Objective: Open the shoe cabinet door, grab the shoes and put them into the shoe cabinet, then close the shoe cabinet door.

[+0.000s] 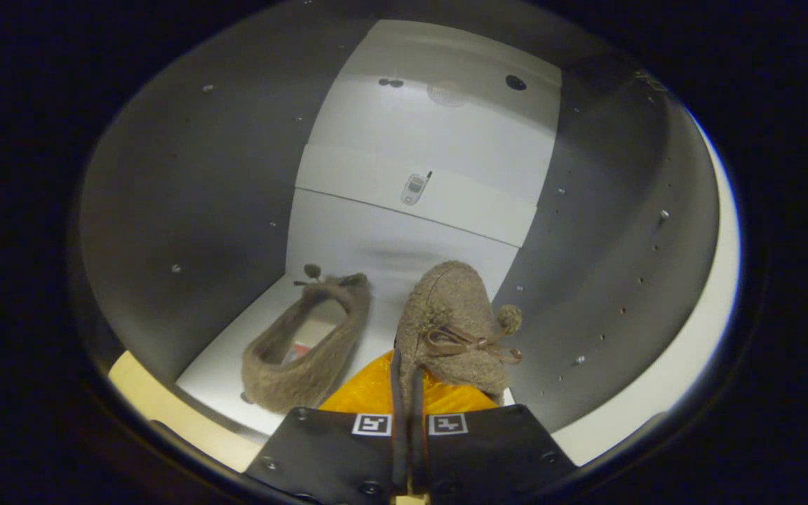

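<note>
Inside the cabinet (186,210), pale walls curve around you, with a white back panel (432,140) and a white shelf (229,365) as the floor. On that shelf lies one fuzzy shoe (306,351), off to the left of your gripper (409,393), toe pointing inward. You hold the second shoe (449,322) just ahead, its orange lining (369,393) showing, bow and pompom on top. Your jaws are nearly together, clamped on its rear edge.

Dim, fisheye-bowed cabinet interior (186,210); back panel (404,238) brightly lit, sharp focus.
</note>
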Demonstrator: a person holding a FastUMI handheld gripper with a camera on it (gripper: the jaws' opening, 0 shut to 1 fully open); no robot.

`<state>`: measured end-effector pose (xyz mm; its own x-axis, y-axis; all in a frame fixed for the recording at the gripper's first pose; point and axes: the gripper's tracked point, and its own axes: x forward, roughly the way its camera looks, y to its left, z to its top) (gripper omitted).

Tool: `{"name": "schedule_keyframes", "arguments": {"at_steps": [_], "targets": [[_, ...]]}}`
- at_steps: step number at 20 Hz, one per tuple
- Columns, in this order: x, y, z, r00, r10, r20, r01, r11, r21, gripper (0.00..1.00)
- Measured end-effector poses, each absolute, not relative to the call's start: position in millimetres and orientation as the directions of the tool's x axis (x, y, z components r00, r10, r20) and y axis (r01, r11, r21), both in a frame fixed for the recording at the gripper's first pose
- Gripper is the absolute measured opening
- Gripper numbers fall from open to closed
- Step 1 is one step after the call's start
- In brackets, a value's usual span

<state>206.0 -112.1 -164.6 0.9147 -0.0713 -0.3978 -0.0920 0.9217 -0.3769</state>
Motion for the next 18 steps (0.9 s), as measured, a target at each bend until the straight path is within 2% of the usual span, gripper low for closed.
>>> {"name": "schedule_keyframes", "arguments": {"at_steps": [6, 18], "targets": [[242.2, -124.3, -183.4, 0.902, -0.095, -0.421, -0.076, 0.925, -0.372, 0.05], [262.1, -129.8, -211.3, 0.885, -0.116, -0.451, -0.058, 0.934, -0.354, 0.05]]}}
